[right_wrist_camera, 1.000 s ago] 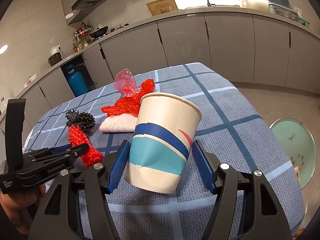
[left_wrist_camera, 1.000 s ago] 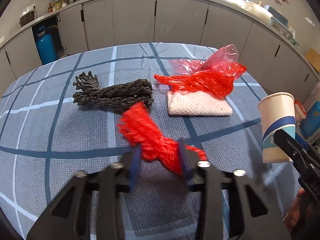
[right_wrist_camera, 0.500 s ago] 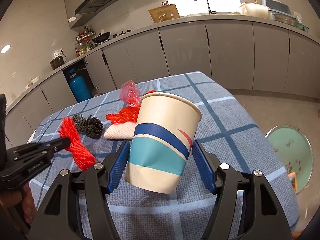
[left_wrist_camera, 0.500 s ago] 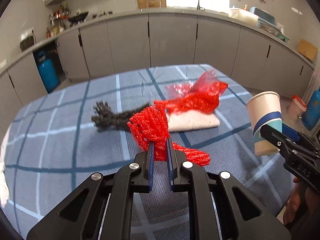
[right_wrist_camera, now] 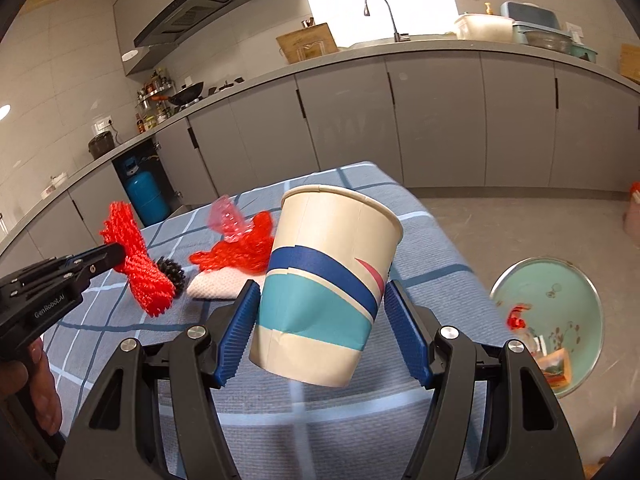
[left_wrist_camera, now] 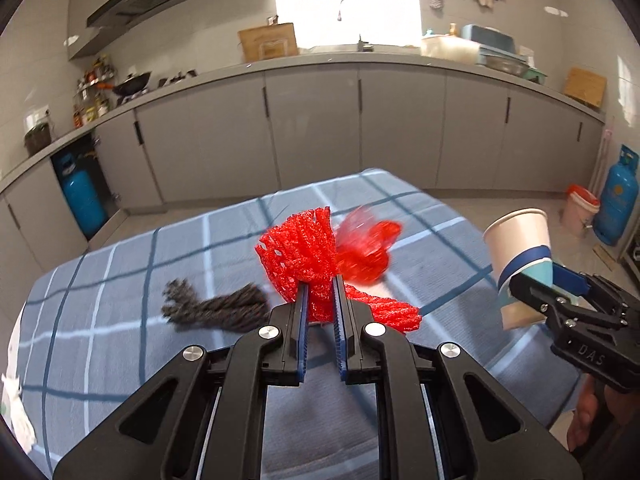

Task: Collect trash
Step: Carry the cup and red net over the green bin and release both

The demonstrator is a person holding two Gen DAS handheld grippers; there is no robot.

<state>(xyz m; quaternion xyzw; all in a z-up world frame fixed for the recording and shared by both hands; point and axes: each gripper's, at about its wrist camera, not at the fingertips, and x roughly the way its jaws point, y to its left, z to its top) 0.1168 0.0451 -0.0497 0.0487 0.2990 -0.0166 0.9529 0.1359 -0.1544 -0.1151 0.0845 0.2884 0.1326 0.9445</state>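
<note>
My left gripper (left_wrist_camera: 319, 288) is shut on a red foam net (left_wrist_camera: 301, 254), lifted clear of the checked table (left_wrist_camera: 120, 344); the same red net (right_wrist_camera: 138, 264) hangs from it in the right wrist view. My right gripper (right_wrist_camera: 320, 300) is shut on a paper cup (right_wrist_camera: 324, 280) with blue and teal bands, tilted in the jaws; that cup (left_wrist_camera: 520, 256) also shows at the right of the left wrist view. On the table lie a dark foam net (left_wrist_camera: 216, 308), a red plastic bag (right_wrist_camera: 240, 248) and a white foam pad (right_wrist_camera: 218, 286).
A pale green bin (right_wrist_camera: 556, 300) holding some scraps stands on the floor right of the table. Grey kitchen cabinets (left_wrist_camera: 360, 132) run along the back. Blue gas cylinders (left_wrist_camera: 614, 200) and a small bucket (left_wrist_camera: 580, 210) stand at the right.
The left gripper closed on the red foam net and lifted it off the table. The right gripper, cup in its jaws, shifted slightly; the view now reaches the green bin more.
</note>
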